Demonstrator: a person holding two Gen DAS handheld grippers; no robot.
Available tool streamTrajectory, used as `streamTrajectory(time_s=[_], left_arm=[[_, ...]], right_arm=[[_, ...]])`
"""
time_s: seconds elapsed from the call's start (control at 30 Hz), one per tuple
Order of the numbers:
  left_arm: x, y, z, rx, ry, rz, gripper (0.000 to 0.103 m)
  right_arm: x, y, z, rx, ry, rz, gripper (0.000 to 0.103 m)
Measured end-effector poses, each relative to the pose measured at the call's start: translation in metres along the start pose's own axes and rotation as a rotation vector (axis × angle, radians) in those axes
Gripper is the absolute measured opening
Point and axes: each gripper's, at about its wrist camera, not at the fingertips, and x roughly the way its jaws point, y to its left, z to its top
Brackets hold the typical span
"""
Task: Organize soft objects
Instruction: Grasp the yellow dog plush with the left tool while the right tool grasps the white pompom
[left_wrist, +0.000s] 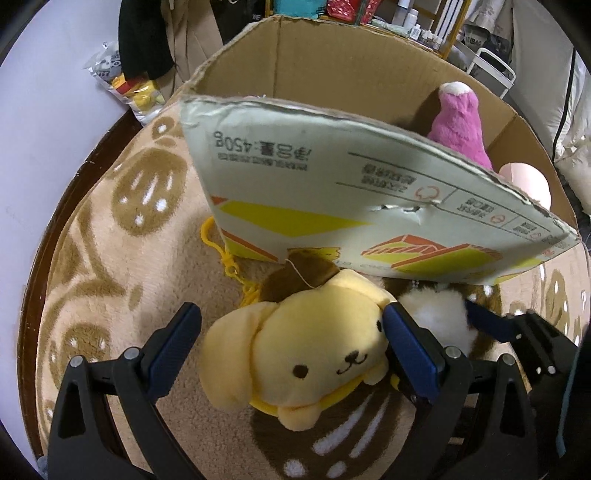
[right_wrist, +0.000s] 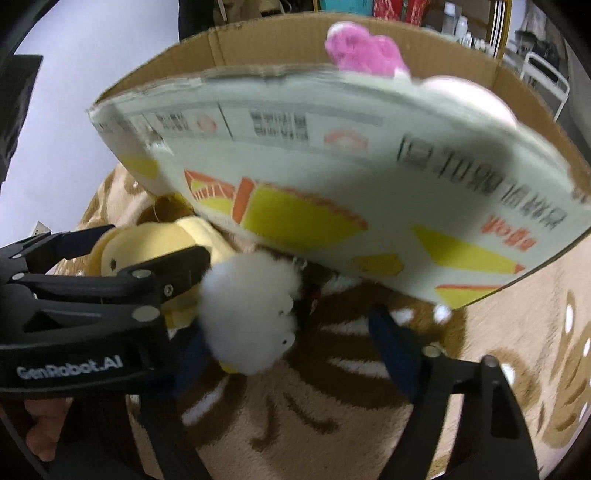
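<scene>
Pickup step, both claws down on plush toys lying on the tan patterned blanket (left_wrist: 110, 258) in front of the cardboard box (left_wrist: 351, 81)

Left gripper (left_wrist: 291, 332): jaws open, straddling the yellow dog plush (left_wrist: 303, 347). Pad at 3 o'clock touches its head, pad at 9 o'clock stands clear. Not gripped yet

Right gripper (right_wrist: 295, 332): jaws partway, around the white fluffy plush (right_wrist: 251, 314). Inner finger is hidden behind the fluff and the frame is blurred, so I cannot tell if the pads press on it. Outer finger at 3 o'clock is apart from it

Where things are: dog plush dead centre in the left view, white plush just beside it at 3 o'clock, both at the foot of the box's printed front flap (left_wrist: 369, 192), which leans out over them at 12 o'clock. Yellow clip chain (left_wrist: 229, 266) trails from the dog at 11 o'clock

Next move, my read: close both, lift clear of the flap edge, carry over the rim, drop inside. Flap overhang is the snag risk, chain could catch too

Count:
- plush on the blanket: 2
- in the box: 1 pink plush (left_wrist: 461, 125), 1 pale pink rounded thing (left_wrist: 524, 177) beside it, kind unclear
- boxes: 1
- grippers: 2
</scene>
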Motion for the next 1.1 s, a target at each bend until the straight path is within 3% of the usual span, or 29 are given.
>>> streamTrajectory(time_s=[0.07,0.2,0.57,0.83,1.1], left_arm=[[0.001,-0.002,0.000,0.009,0.001,0.002,0.097],[0.005,-0.003,-0.002,0.016,0.020,0.000,0.097],[0.021,0.004,0.001,0.014,0.054,0.013,0.097],[0.026,0.003,-0.003,0.016,0.044,-0.021,0.085],[0.022,0.001,-0.005,0.008,0.034,-0.015,0.084]], right_arm=[[0.001,0.000,-0.001,-0.001,0.003,0.003,0.066],[-0.001,0.003,-0.002,-0.010,0.002,0.016,0.044],[-0.001,0.001,-0.005,-0.008,0.013,0.006,0.044],[-0.002,0.005,-0.004,-0.016,0.004,-0.014,0.043],[-0.003,0.008,-0.003,-0.037,-0.004,-0.026,0.043]])
